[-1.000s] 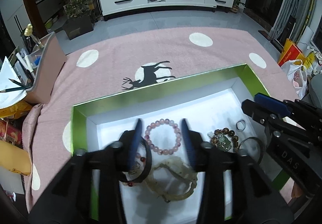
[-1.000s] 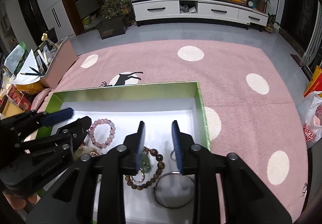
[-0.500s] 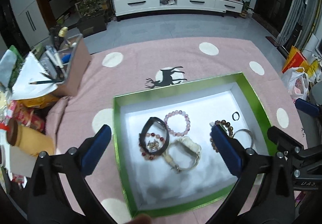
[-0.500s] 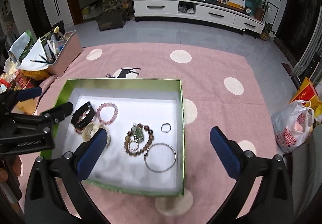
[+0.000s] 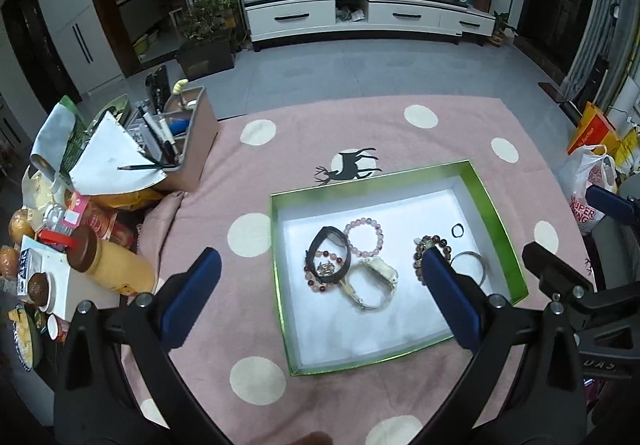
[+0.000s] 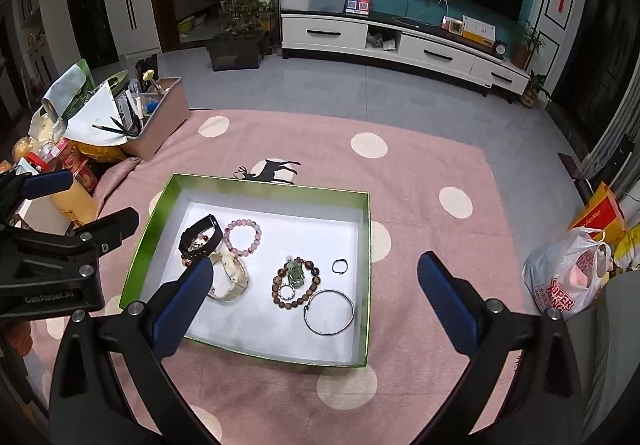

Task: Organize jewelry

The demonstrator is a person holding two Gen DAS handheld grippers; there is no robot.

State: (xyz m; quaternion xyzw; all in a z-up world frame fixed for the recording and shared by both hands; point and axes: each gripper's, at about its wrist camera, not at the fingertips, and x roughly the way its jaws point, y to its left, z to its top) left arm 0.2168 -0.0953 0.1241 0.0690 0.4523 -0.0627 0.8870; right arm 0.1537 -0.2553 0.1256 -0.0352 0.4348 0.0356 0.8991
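Green card walls frame the box (image 6: 362, 277) at mid-frame in both views, set flat on the pink rug (image 6: 420, 173), and all the jewelry lies loose on its white floor. At the left of the box a black band (image 6: 200, 235) overlaps a red bead string, touching a cream watch (image 6: 228, 281), with a pink bracelet (image 6: 243, 237) just beside them; toward the right sit a brown bead bracelet (image 6: 296, 283) with a green charm, a small ring (image 6: 339, 266) and a silver bangle (image 6: 329, 312). That spread into 2 clusters suggests the sorting is largely done. The left gripper (image 5: 320, 305) hangs above the box with its fingers spread wide and nothing between them. The right gripper (image 6: 316, 309) does likewise, wide apart and empty, high over the box's near edge. Held this high and apart, both seem placed to survey the layout, not to grasp; the overlapping band and beads look the likeliest tangle.
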